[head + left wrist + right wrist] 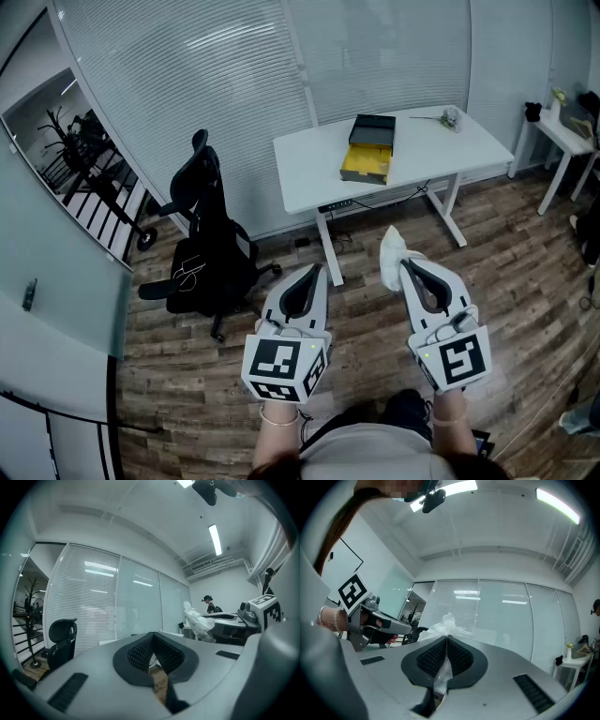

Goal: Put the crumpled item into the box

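White crumpled item sticks up from the tips of the right gripper in the head view, held over the brown wood-plank floor and well apart from the box. The box is black and yellow and sits on the white desk further ahead, its top open. A small pale object lies near the desk's far right corner, too small to tell what it is. The left gripper is alongside the right one, over the floor, with nothing showing at its tips. A black office chair stands left of the desk, in front of the window blinds. Left gripper view: the left gripper has its jaws pressed together with nothing between them, only a sliver of floor visible through the gap lower down. The right gripper appears off to the right with the crumpled item bunched at its front, and the office chair is at the left. Right gripper view: the right gripper is clamped on the crumpled item. Thin white material runs down between the dark pads and puffs out above the tips. The left gripper is at the left, a hand on its grip.
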The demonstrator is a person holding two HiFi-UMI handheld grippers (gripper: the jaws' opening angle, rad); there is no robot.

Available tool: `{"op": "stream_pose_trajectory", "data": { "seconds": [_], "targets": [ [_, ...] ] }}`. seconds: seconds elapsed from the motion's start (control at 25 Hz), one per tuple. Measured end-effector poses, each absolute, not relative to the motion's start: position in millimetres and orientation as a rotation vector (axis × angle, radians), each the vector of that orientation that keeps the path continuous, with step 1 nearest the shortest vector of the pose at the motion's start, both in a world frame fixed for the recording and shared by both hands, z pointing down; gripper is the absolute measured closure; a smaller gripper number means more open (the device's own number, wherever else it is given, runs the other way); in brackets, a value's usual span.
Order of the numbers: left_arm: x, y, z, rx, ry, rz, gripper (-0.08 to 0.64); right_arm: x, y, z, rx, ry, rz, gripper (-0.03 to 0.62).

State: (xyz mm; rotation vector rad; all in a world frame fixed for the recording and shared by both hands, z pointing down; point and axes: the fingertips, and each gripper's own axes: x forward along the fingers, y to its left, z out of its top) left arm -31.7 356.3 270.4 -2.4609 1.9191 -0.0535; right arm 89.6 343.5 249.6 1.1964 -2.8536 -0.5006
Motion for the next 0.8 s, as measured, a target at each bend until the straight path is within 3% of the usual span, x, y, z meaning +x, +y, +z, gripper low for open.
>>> {"op": "stream_pose_trajectory", "data": {
  "seconds": [0.44, 0.8],
  "targets": [
    [-36, 359, 277, -2.548, 1.819, -0.028, 0.543, 82, 347, 250, 1.320, -2.842, -0.462, 0.565],
    [-3, 301, 288, -2.577, 1.783, -0.124, 0.543, 104, 290, 252, 1.332, -2.863, -0.434, 0.565]
  ]
}}
